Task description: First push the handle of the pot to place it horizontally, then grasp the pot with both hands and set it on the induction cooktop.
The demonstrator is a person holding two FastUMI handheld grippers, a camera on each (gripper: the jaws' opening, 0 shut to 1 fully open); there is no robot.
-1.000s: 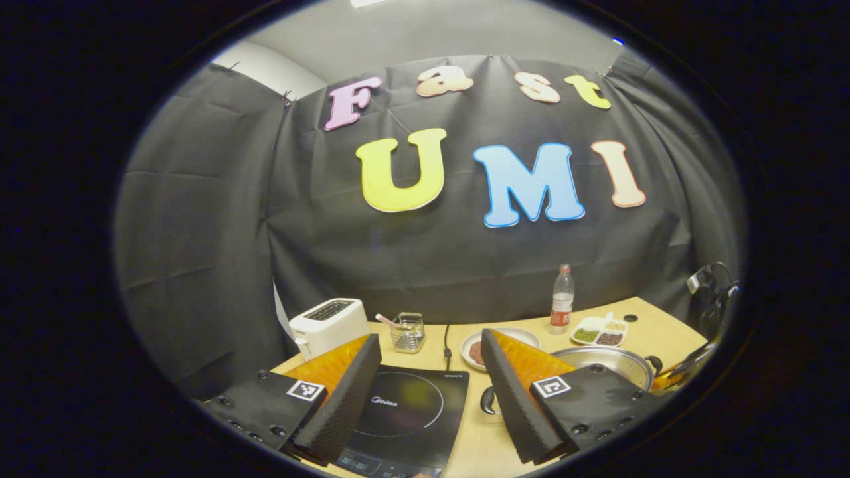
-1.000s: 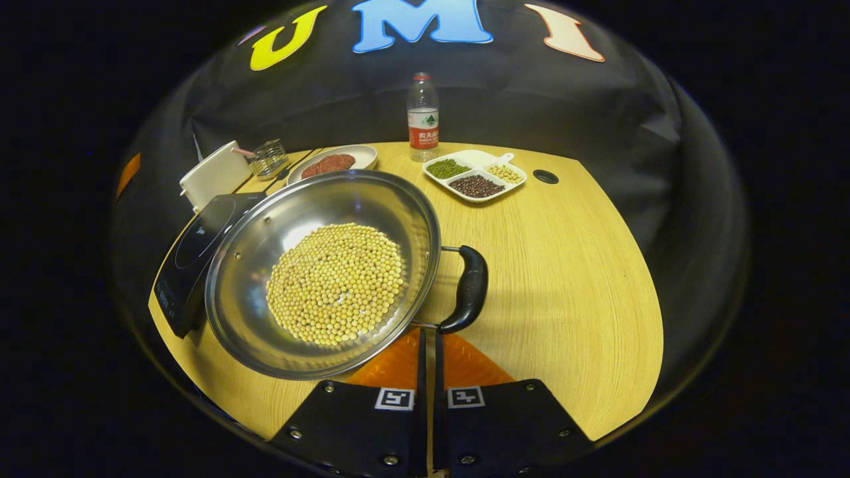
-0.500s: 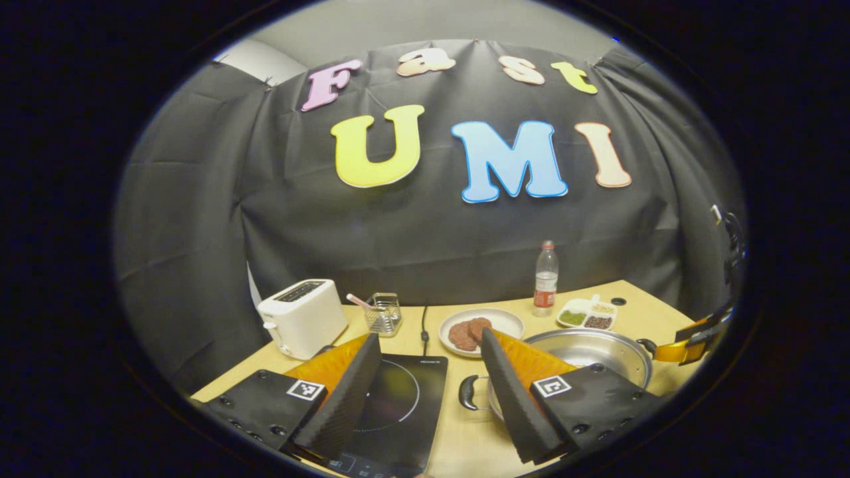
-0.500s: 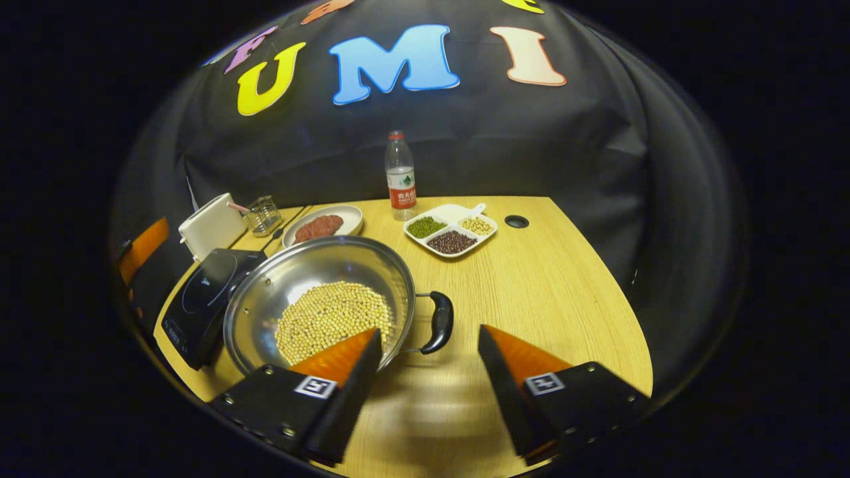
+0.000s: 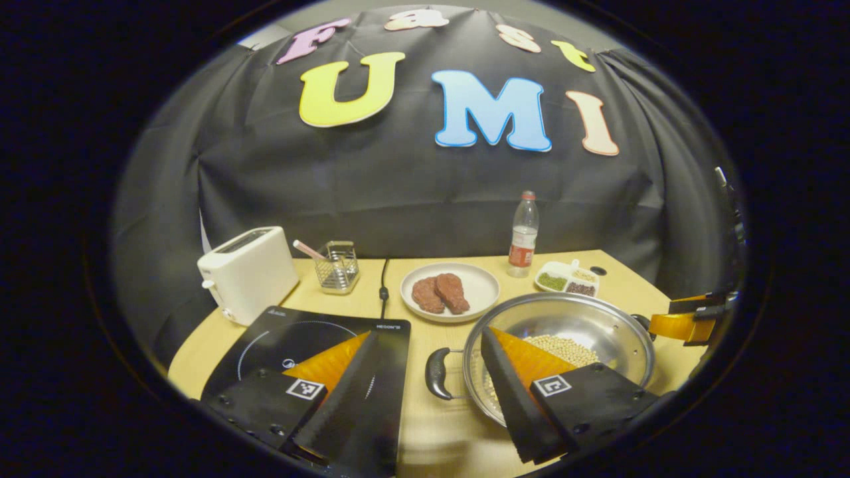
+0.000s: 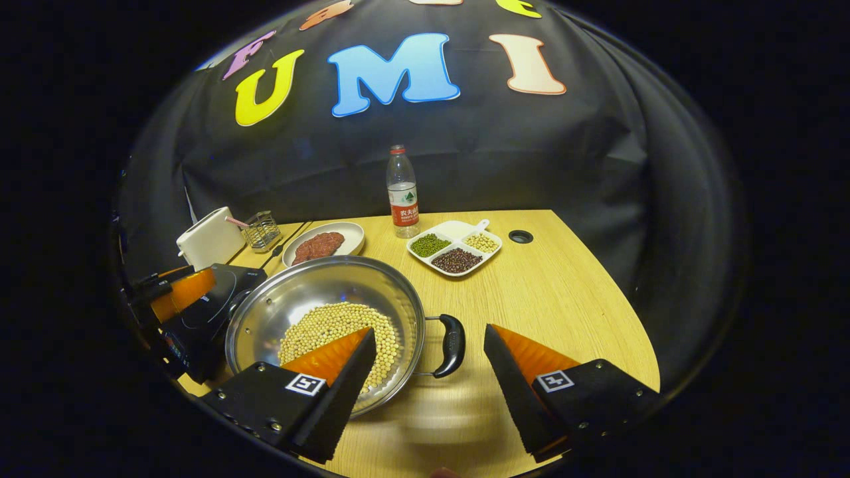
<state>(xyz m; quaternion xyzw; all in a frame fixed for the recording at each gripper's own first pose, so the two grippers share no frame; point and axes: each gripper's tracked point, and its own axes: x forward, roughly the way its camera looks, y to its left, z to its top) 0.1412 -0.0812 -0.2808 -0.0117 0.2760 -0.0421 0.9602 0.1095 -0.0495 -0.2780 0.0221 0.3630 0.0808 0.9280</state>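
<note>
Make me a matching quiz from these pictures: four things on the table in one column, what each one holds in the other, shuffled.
1. pot
2. round plate
3. divided dish
4. wire basket

A. pink stick
B. two brown patties
C. green, dark and pale beans in separate compartments
D. yellow soybeans

Pairs: 1-D, 2-B, 3-C, 4-A

pot [image 6: 325, 312] right of cooktop [image 5: 312, 338], plate [image 5: 450, 292] behind

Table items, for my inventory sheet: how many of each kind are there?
Pot: 1
Cooktop: 1
Toaster: 1
Wire holder: 1
Plate: 1
Bottle: 1
Divided dish: 1
Total: 7
</note>
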